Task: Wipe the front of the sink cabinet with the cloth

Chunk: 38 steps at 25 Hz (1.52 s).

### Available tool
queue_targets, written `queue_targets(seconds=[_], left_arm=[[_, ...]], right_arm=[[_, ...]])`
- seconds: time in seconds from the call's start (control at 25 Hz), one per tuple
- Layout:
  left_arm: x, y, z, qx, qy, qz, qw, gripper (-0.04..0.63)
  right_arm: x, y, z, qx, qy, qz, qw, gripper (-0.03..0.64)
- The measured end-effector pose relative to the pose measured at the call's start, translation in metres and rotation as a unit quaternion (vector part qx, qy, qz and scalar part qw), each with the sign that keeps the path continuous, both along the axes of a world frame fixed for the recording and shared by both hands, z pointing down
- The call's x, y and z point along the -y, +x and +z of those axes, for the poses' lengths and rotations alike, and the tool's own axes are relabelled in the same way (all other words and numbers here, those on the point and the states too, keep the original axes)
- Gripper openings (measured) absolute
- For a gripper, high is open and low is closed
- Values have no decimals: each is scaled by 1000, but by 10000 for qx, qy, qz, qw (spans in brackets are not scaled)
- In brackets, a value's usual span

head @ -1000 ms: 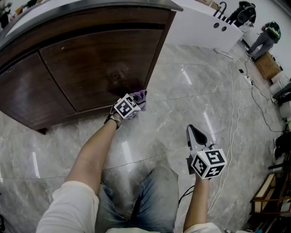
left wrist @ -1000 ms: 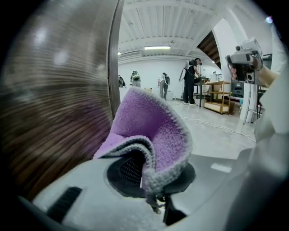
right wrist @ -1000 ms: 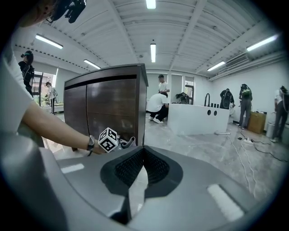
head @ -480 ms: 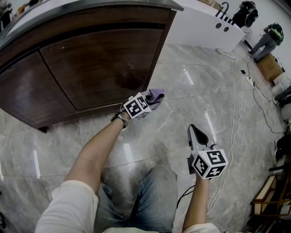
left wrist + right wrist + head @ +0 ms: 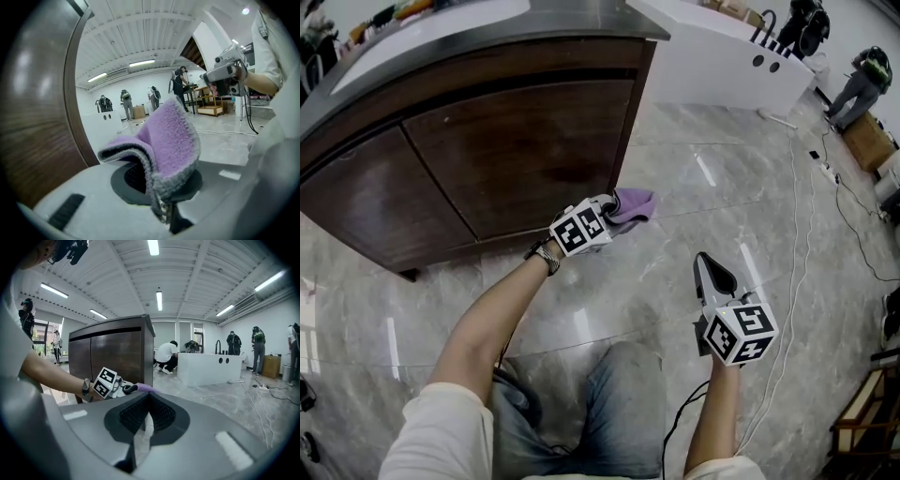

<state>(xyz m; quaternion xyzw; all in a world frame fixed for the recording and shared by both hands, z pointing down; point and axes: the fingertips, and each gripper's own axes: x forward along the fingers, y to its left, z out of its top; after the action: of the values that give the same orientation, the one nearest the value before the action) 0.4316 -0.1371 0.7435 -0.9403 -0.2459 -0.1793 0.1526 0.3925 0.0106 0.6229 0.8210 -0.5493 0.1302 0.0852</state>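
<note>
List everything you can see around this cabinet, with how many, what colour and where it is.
sink cabinet: one, dark brown wood, two doors, upper left in the head view.
cloth: one, purple, beside the cabinet's right front corner.
counter: one, white, behind the cabinet, upper right.
tap: one, black, on the white counter.
floor: glossy grey marbled tiles.
cardboard box: one, brown, on the floor, far right.
people: several, in the background.
watch: one, dark, on the left wrist.
left gripper: shut on the cloth.
right gripper: shut, empty, low on the right above the floor.
</note>
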Motion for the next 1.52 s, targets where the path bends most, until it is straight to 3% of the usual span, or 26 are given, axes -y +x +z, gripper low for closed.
queue_targets(seconds=[0.32, 0.56, 0.8, 1.04, 1.16, 1.52], left_arm=[[10, -31, -88, -617, -393, -101, 9973, 48], [43, -82, -147, -894, -492, -457, 9937, 48], [81, -157, -180, -1079, -302, -1280, 9854, 48], [126, -230, -217, -1287, -348, -2236, 9655, 48], [138, -261, -231, -1411, -69, -2733, 9515, 48], [169, -381, -287, -2043, 153, -4025, 8922, 48]], right_arm=[[34, -3, -39, -285, 133, -265, 9992, 8], [74, -20, -72, -517, 301, -654, 9961, 8], [122, -56, -93, -551, 470, -1232, 9897, 8], [172, -98, -121, -670, 641, -1896, 9775, 8], [191, -118, -127, -721, 709, -2210, 9700, 8], [235, -204, -168, -939, 1027, -3029, 9428, 8]])
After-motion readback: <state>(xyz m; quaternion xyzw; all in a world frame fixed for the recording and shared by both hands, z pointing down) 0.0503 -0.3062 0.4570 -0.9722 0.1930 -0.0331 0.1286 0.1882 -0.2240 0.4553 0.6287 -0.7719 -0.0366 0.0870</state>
